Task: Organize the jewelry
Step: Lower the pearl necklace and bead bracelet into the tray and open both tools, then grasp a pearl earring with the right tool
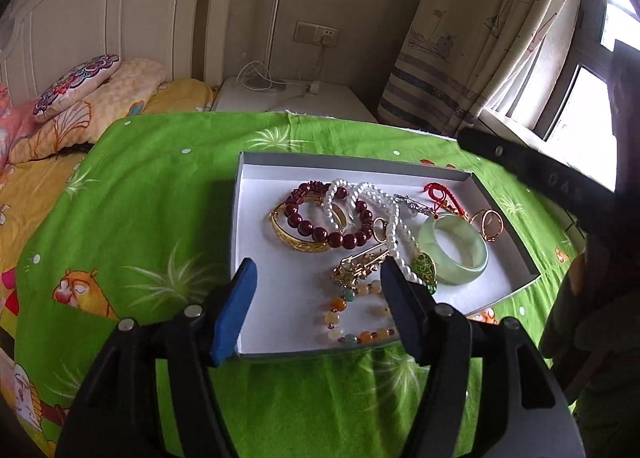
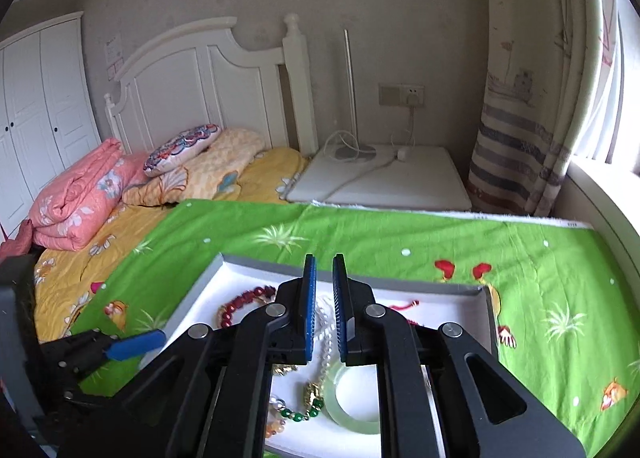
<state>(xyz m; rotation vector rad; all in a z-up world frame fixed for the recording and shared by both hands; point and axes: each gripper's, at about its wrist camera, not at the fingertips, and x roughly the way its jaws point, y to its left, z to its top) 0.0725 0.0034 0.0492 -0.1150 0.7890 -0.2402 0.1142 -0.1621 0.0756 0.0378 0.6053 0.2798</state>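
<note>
From where I stand little looks sorted: the left tool (image 1: 316,278) gapes wide and empty over the box (image 1: 256,178), jewelry (image 1: 360,226) heaped just ahead of it, while the right tool (image 2: 324,306), nearly shut on nothing, hangs above.

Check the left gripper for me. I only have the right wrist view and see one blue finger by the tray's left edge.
Observer: The left gripper is open, jaws wide apart, nothing between the pads. It hovers over the near end of the tray.
Operator: What lies under it?
Observer: A multicoloured bead bracelet, looped along the tray's near wall; your gripper hides most of it.
Operator: Anything right of the jade bangle?
Observer: A gold ring, close beside the jade bangle; I cannot tell whether they touch.
</note>
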